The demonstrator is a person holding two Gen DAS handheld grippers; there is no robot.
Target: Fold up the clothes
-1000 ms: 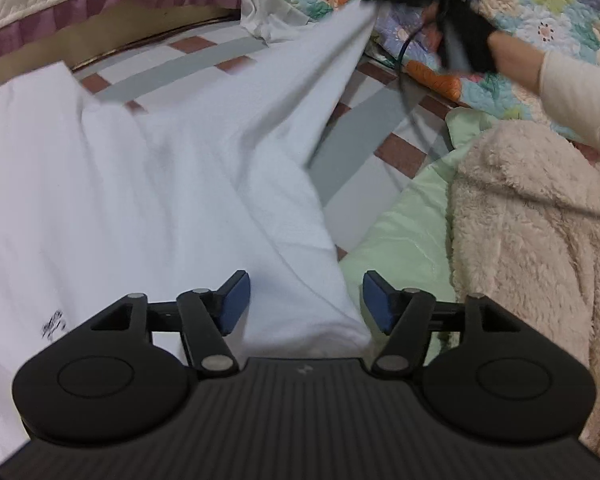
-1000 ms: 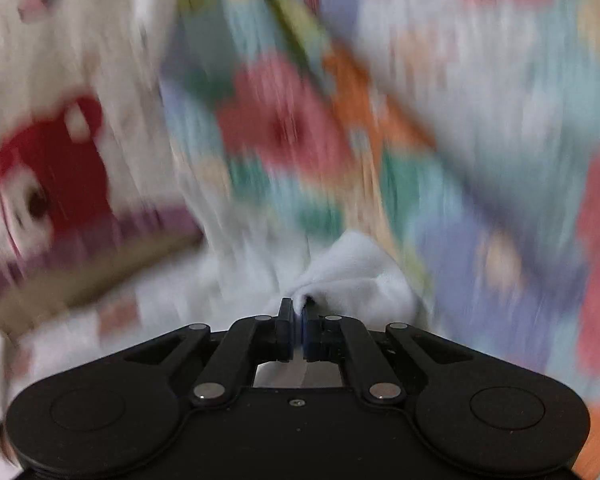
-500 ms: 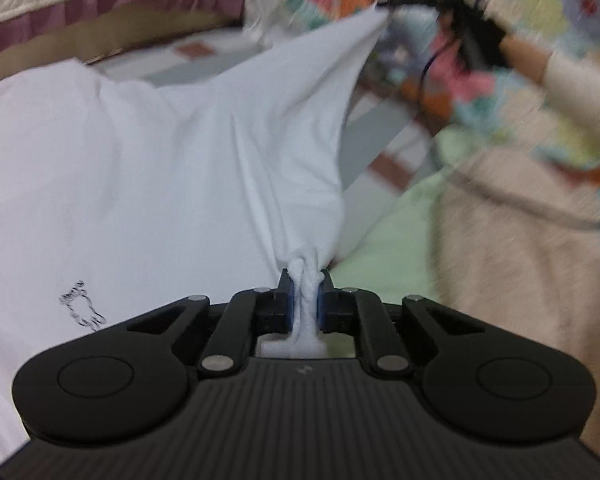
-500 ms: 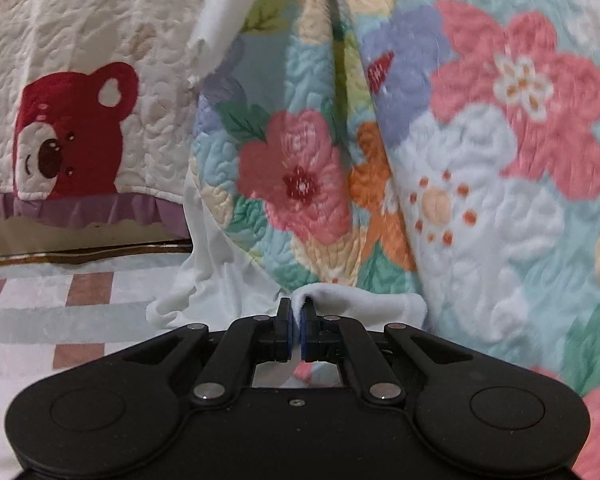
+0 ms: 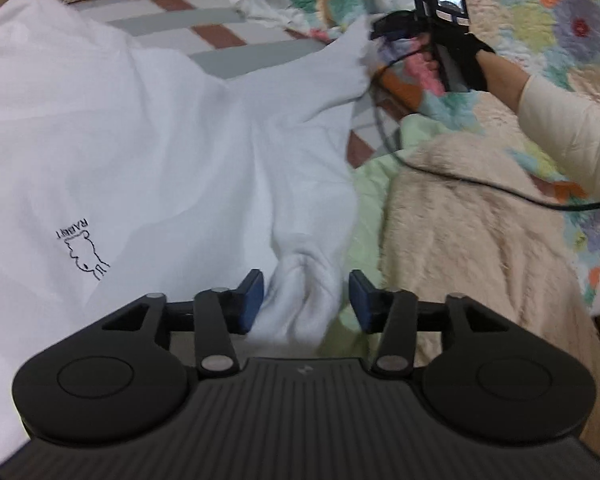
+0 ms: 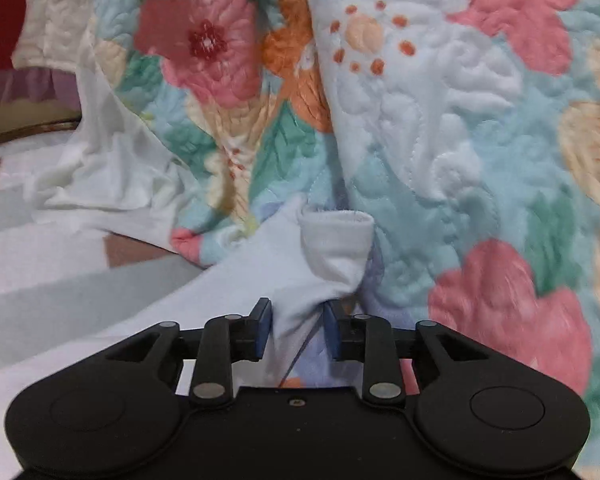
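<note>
Both claws, left (image 5: 305, 295) and right (image 6: 297, 329), are opening, white shirt (image 5: 148, 128) bunched between (pads apart).

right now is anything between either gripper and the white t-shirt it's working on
Nothing visible. A bunched fold of the white t-shirt sits right between the left gripper's opening jaws, and its cuffed sleeve end lies between the right gripper's opening jaws. The floral quilt lies beyond the sleeve, not in front.
</note>
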